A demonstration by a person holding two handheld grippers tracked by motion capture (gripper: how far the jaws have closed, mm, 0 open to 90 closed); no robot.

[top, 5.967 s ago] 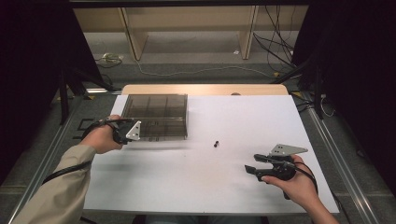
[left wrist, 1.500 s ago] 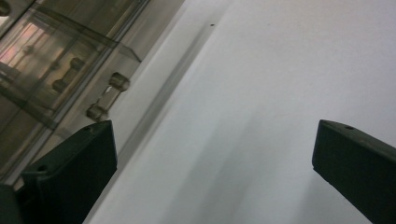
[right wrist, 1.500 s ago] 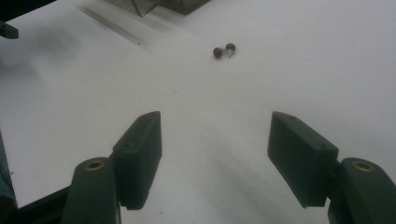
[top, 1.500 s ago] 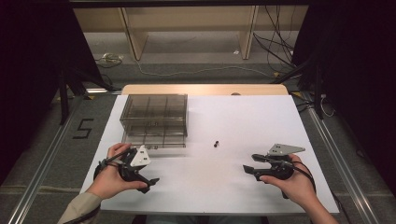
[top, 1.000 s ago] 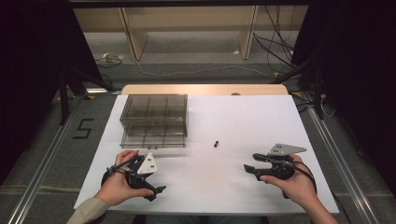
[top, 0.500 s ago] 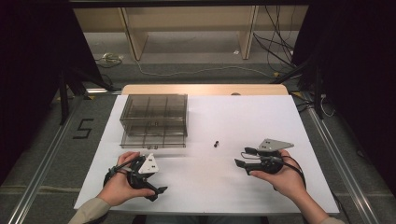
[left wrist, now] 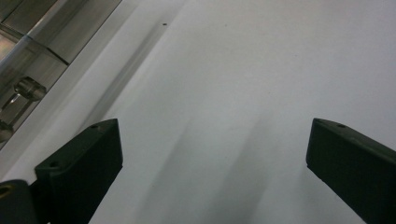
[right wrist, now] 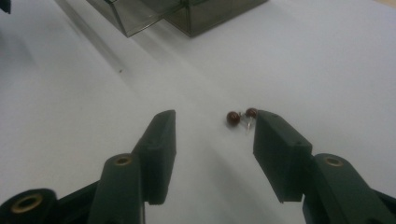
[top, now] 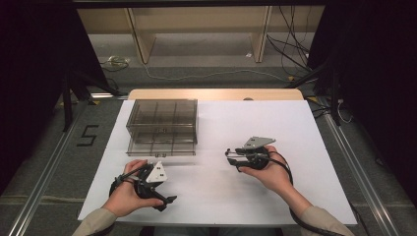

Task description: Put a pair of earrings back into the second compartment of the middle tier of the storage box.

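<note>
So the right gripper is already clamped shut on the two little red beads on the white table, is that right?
Not quite. In the right gripper view the right gripper is open, its jaws have just been closing, and the two red beads lie loose on the white table by the tip of one jaw, not clamped.

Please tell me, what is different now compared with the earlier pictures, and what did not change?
The right gripper moved left across the table to the two small dark-red beads; its jaws have just been closing, not yet gripping. The left gripper had let go of the drawer box, its drawer pulled out, and drew back. The beads stayed.
</note>
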